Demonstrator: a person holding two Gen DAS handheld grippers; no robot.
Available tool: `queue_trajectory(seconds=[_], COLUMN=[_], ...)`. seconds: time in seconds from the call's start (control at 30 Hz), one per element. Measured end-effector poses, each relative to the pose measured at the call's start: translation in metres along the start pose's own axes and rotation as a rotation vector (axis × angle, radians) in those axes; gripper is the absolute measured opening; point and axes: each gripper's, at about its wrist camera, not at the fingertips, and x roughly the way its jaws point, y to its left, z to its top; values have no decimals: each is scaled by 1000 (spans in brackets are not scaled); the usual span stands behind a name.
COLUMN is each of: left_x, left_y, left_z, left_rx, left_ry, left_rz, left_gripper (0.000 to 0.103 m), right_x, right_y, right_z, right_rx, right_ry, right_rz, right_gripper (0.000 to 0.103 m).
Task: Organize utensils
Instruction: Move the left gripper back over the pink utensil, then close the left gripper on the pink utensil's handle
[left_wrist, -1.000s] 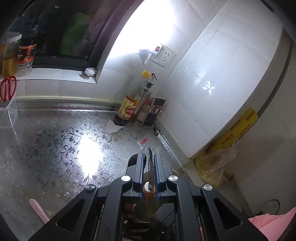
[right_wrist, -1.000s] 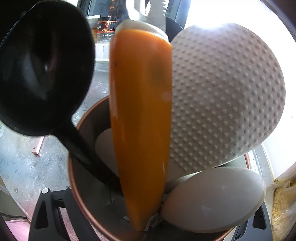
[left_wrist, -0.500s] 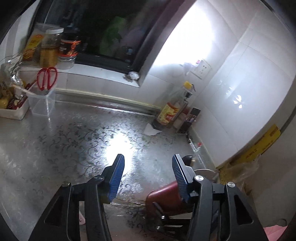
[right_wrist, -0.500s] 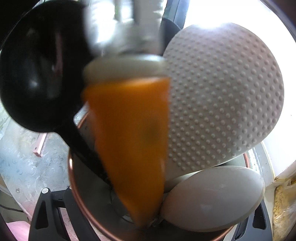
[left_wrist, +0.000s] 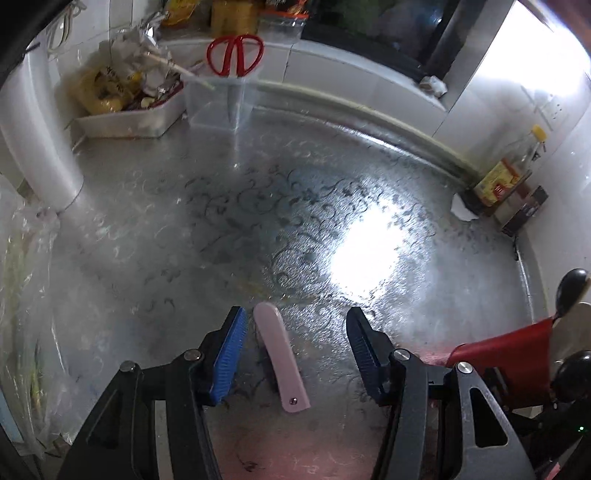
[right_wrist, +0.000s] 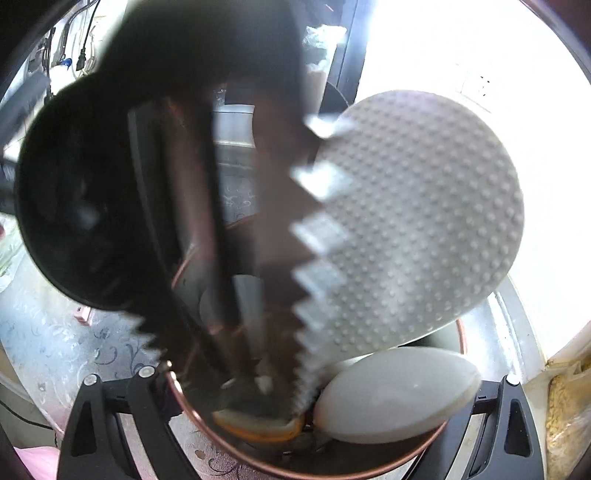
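Nothing readable — the bottle (left_wrist: 506, 177) label and yellow packet (left_wrist: 105, 90) print are too blurred.

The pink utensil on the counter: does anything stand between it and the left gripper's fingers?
Nothing visible does. The pink utensil lies flat on the counter between the open fingers of the left gripper, nearer the left one. The gap on either side looks bare, and neither pad touches it.

1 pink utensil (left_wrist: 281, 359), 1 red scissors (left_wrist: 235, 54), 1 holder (right_wrist: 332, 467), 1 black ladle (right_wrist: 74, 206), 2 bottles (left_wrist: 511, 173)
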Motion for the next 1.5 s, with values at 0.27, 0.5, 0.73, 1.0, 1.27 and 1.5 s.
queue_trajectory(seconds=[0.27,0.5,0.73,1.0,1.27,1.5], left_x=[44,50,53,59,78,79], left_y=[0,-12,-27,-39,-74,-78], left_z=[-18,-19,-16,-10,-2,2], left_rx=[19,64,107,167,300,302], left_ry=[104,98,105,117,120,118], left_rz=[62,70,-5,35,124,106], left_gripper=[57,48,28,28,28,25], right_x=[-1,7,8,9,17,24], right_y=[-6,0,0,0,0,-2], right_z=[2,10,10,8,13,15], right_rx=[-3,-8,-7,-7,-8,-9], right_ry=[7,18,19,22,24,29], right_rz=[0,2,2,3,3,3], right_gripper=[96,96,96,96,96,96])
